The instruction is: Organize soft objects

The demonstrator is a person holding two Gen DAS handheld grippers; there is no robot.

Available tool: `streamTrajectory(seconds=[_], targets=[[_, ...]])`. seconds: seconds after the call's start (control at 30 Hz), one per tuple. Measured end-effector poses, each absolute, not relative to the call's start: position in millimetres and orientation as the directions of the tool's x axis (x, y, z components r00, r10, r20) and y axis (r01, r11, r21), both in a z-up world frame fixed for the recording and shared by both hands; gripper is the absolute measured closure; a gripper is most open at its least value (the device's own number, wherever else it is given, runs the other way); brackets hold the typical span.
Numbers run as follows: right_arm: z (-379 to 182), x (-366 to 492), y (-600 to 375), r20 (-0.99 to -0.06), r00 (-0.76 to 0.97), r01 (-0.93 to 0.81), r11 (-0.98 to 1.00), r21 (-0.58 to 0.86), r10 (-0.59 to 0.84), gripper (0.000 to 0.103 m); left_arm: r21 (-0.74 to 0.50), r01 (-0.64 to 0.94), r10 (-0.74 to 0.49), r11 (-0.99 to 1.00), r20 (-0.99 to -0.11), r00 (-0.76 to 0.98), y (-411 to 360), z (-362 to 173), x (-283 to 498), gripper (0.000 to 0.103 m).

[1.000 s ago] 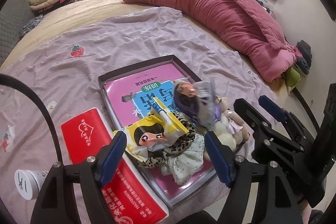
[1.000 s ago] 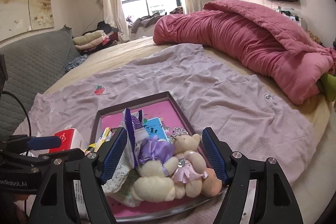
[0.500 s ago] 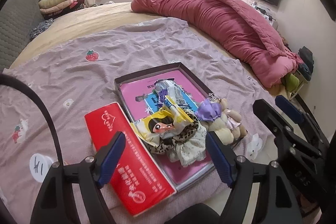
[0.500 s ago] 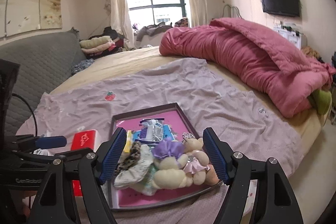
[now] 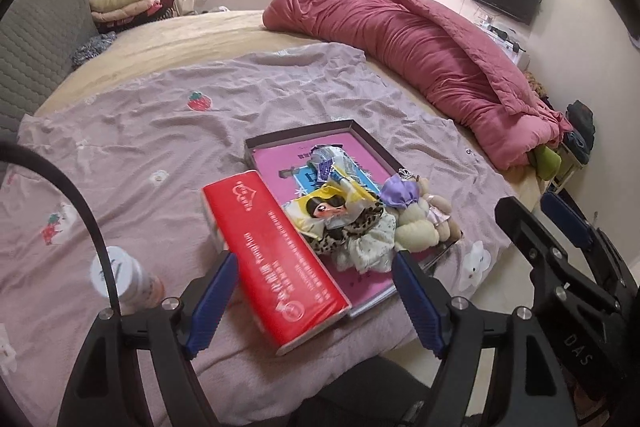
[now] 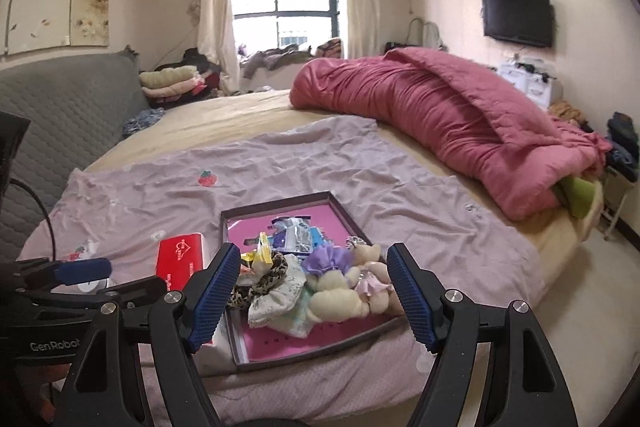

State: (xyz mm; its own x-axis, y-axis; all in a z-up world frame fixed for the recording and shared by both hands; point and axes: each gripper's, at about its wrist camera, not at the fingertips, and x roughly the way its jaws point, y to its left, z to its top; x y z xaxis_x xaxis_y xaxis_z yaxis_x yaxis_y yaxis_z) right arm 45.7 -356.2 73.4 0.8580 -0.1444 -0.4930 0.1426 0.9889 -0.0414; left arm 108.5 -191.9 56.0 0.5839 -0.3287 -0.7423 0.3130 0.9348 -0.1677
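Observation:
A shallow dark tray point(image 5: 298, 133) point(image 6: 280, 198) with a pink book inside lies on the bed. It holds plush bears with a purple bow point(image 5: 416, 223) point(image 6: 344, 293), a leopard scrunchie point(image 5: 352, 227) point(image 6: 264, 277), a pale floral cloth point(image 6: 280, 301), a yellow cartoon packet point(image 5: 326, 207) and a clear packet point(image 5: 330, 157) point(image 6: 294, 231). A red tissue pack point(image 5: 272, 255) point(image 6: 180, 259) lies left of the tray. My left gripper point(image 5: 316, 301) is open and empty, back from the tissue pack. My right gripper point(image 6: 312, 297) is open and empty, back from the tray.
A lilac sheet point(image 5: 160, 131) covers the bed. A white cup point(image 5: 120, 277) stands at the left. A rolled pink duvet point(image 5: 420, 51) point(image 6: 440, 123) lies on the right. A grey sofa point(image 6: 64, 115) with folded clothes is at the left. The bed's edge is just below the tray.
Both grippers have pulled back and up from the tray, so it looks smaller and farther. The clear packet now lies in the tray. Both stay open and empty.

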Motion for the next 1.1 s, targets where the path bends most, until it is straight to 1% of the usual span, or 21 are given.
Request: streamTrajectory(seconds=[0.07,0.2,0.3,0.43,0.53,0.63,0.87,1.1], targets=[[75,37,-351,-0.491,0.858,0.156,0.987,-0.034,-0.153,0.026,-0.162,0.307,-0.321,0.938,-0.741,0.59,-187,58,102,0.024],[75,15,-349,-0.501,0.853,0.191,0.98,0.046,-0.143,0.026,-0.159,0.306,-0.32,0.939,-0.735,0.598,-178,61,91,0.024],[72,3,-340,-0.515,0.845,0.192,0.98,0.047,-0.141,0.026,-0.153,0.31,-0.317,0.938,-0.737,0.597,-174,60,83,0.024],[64,-7,-334,-0.568,0.814,0.196,0.978,0.074,-0.12,0.026,-0.152,0.295,-0.306,0.943,-0.743,0.595,-169,56,78,0.024],[57,-11,-332,-0.602,0.788,0.212,0.975,0.065,-0.131,0.026,-0.153,0.297,-0.308,0.943,-0.742,0.595,-165,54,73,0.024],[53,-14,-328,-0.615,0.774,0.215,0.976,0.03,-0.152,0.026,-0.141,0.298,-0.299,0.944,-0.747,0.593,-161,49,68,0.024],[56,-23,-314,-0.611,0.773,0.189,0.981,-0.034,-0.169,0.026,-0.121,0.304,-0.277,0.945,-0.789,0.548,-160,33,52,0.024],[50,-27,-318,-0.651,0.743,0.201,0.98,-0.003,-0.155,0.026,-0.103,0.305,-0.265,0.947,-0.787,0.557,-156,34,39,0.024]])
